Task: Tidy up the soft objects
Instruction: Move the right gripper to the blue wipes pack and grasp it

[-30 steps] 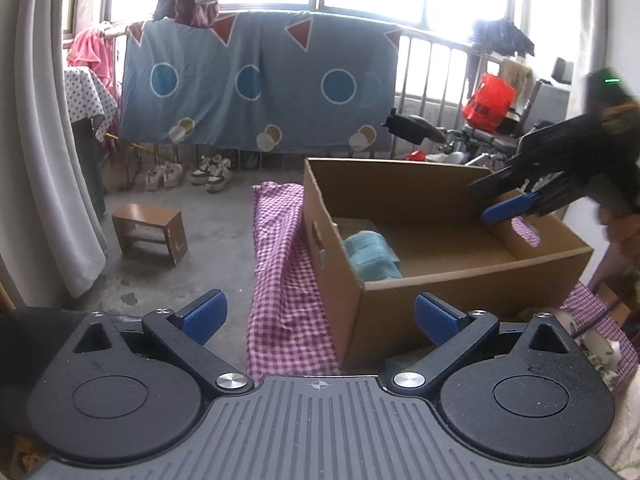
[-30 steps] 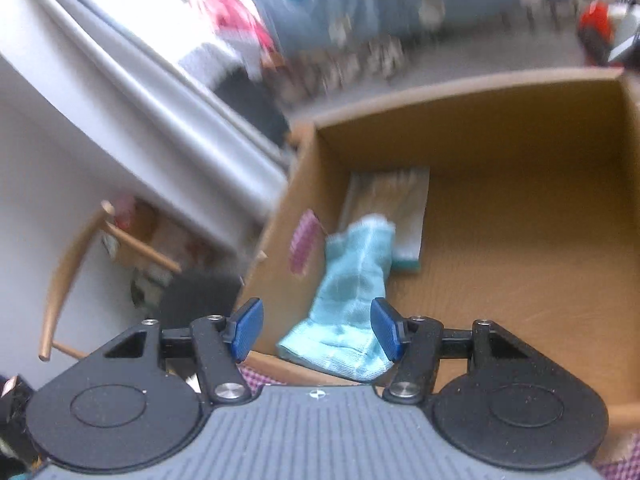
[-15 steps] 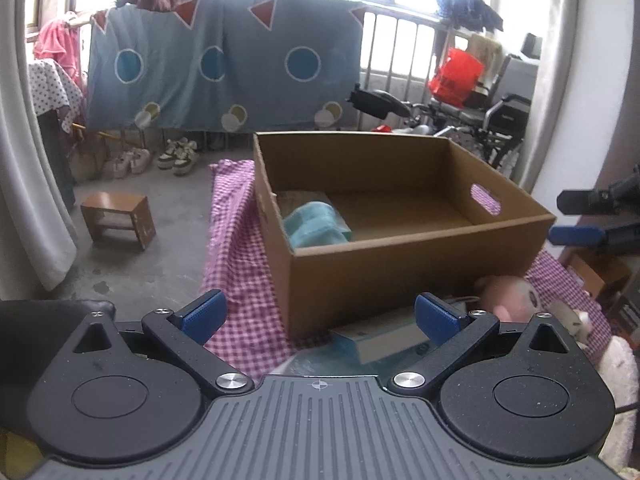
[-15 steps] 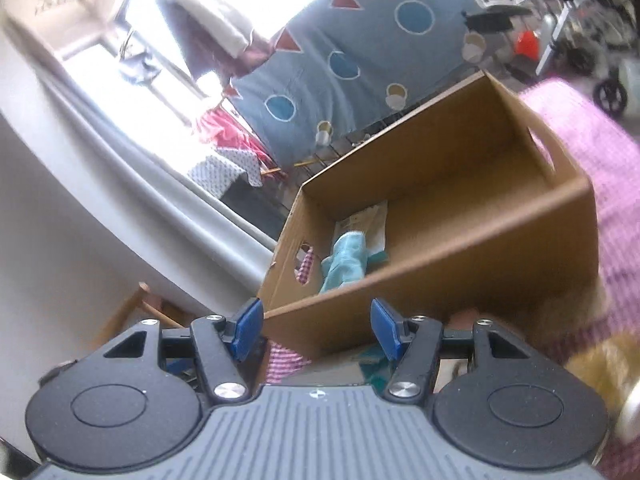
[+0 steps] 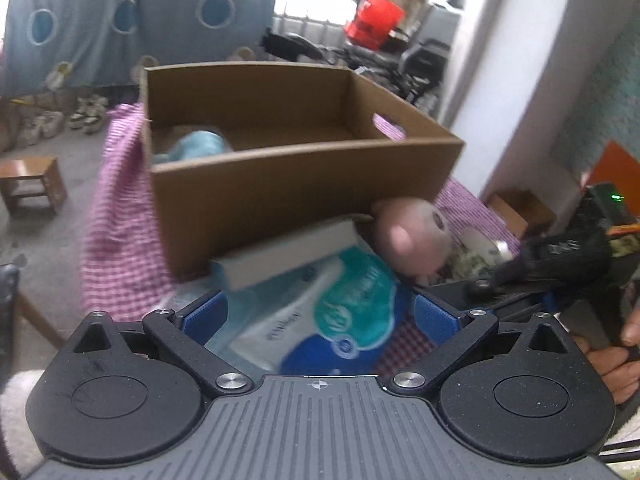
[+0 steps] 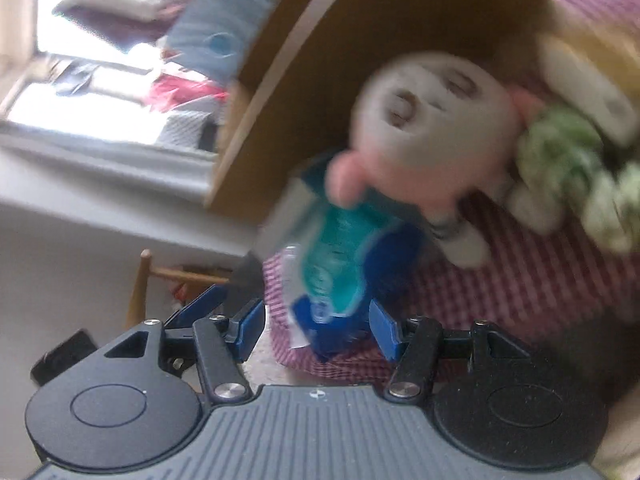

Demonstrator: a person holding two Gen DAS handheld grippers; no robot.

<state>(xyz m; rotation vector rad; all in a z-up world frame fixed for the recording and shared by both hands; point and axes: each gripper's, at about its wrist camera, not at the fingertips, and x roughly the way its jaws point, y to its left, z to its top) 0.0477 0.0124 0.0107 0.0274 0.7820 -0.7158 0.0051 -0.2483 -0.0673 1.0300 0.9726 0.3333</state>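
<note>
So far I count one teal cloth (image 5: 192, 148) inside the cardboard box (image 5: 296, 188). My left gripper (image 5: 318, 314) and right gripper (image 6: 316, 326) both stand open, empty, around the tissue pack (image 5: 320, 312); the plush doll (image 6: 432, 132) waits outside.

Left gripper (image 5: 316, 316): black ribbed body, silver screws; blue fingers (image 5: 204, 314)

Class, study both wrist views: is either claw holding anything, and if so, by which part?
Nothing is held. The left claw and the right claw are both open around the tissue pack, pads not pressing on it.
</note>
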